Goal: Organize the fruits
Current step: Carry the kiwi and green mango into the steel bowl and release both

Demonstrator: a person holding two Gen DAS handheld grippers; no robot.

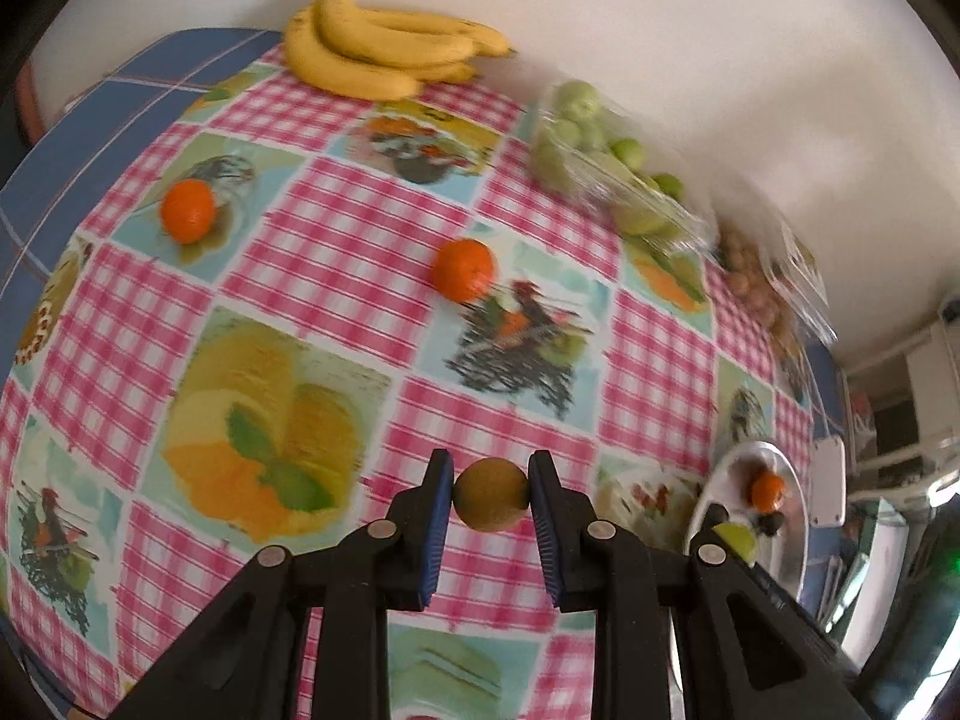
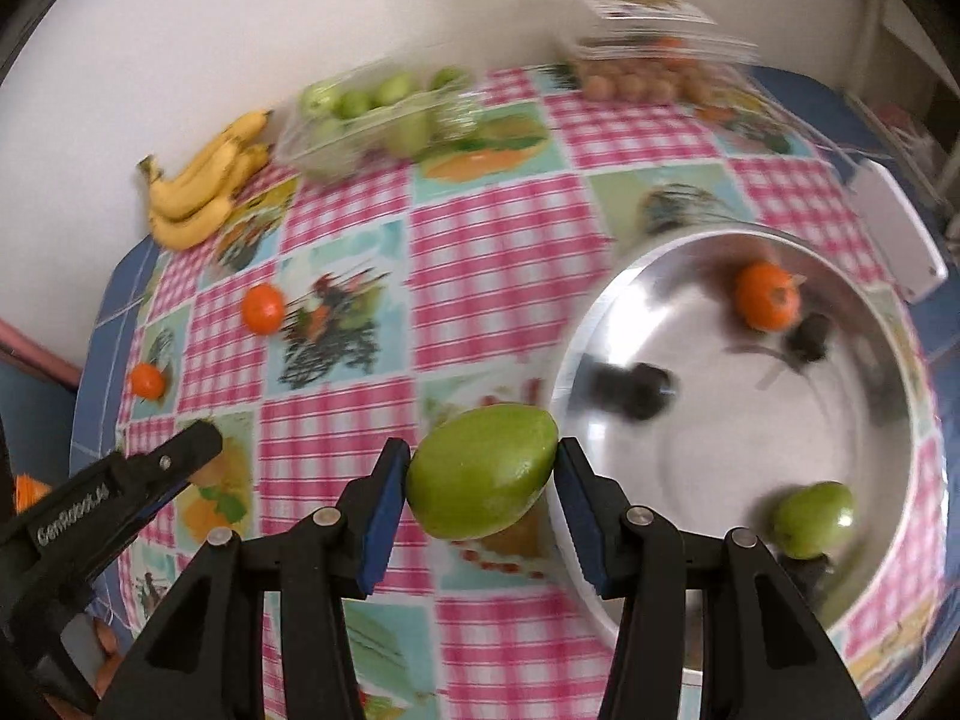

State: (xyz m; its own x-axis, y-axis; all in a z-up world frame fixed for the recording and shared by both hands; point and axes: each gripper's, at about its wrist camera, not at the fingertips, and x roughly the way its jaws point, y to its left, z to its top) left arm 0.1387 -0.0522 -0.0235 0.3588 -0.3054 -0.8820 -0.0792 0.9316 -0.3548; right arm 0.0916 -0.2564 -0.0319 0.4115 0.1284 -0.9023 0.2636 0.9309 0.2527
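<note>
My left gripper point(image 1: 491, 495) is shut on a small brown-green round fruit point(image 1: 491, 501) above the checked tablecloth. My right gripper point(image 2: 483, 471) is shut on a large green fruit point(image 2: 483, 471), held just left of a metal bowl point(image 2: 900, 420). The bowl holds an orange tangerine point(image 2: 768, 295), a green fruit point(image 2: 815, 519) and dark fruits point(image 2: 636, 390). Two tangerines point(image 1: 188, 210) point(image 1: 464, 269) lie loose on the cloth. The left gripper's body point(image 2: 108, 492) shows at the left in the right wrist view. The bowl shows in the left wrist view point(image 1: 795, 516) at the right.
A bunch of bananas point(image 1: 384, 48) lies at the far edge by the white wall. A clear plastic box of green fruits point(image 1: 606, 162) and a clear box of brown fruits point(image 1: 768, 282) stand along the wall. A white device point(image 2: 897, 228) lies beyond the bowl.
</note>
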